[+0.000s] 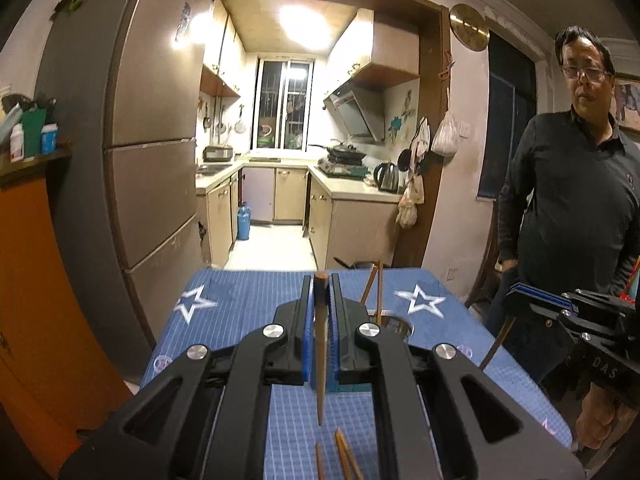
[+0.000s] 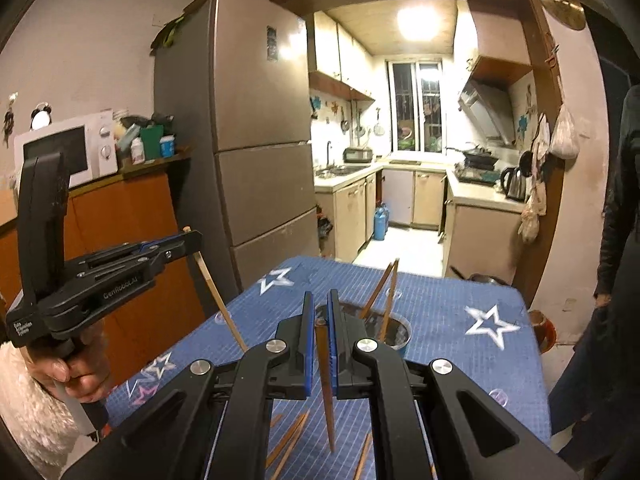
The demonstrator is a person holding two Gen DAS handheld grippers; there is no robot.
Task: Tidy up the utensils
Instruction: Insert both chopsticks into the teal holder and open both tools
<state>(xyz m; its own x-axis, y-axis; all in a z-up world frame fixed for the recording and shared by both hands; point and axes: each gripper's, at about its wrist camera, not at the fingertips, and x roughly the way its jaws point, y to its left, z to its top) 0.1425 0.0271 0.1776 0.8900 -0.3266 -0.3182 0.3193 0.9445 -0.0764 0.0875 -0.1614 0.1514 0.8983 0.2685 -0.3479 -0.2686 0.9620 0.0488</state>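
Note:
My left gripper (image 1: 321,280) is shut on a brown wooden chopstick (image 1: 321,360) that hangs point-down above the blue star-patterned tablecloth (image 1: 240,304). My right gripper (image 2: 318,300) is shut on another chopstick (image 2: 326,392), also hanging point-down. A metal cup (image 2: 396,334) stands on the cloth ahead with two chopsticks (image 2: 384,292) leaning in it; in the left wrist view the cup (image 1: 394,322) sits just right of my left fingers. Loose chopsticks (image 2: 290,442) lie on the cloth below the grippers. The left gripper (image 2: 192,238) shows at the left of the right wrist view, the right gripper (image 1: 510,292) at the right of the left one.
A person in a dark shirt (image 1: 580,184) stands at the table's right side. Left of the table are a tall fridge (image 2: 256,136) and an orange cabinet (image 2: 132,248) with a microwave (image 2: 68,148). Behind the table, a doorway leads into a kitchen (image 1: 288,160).

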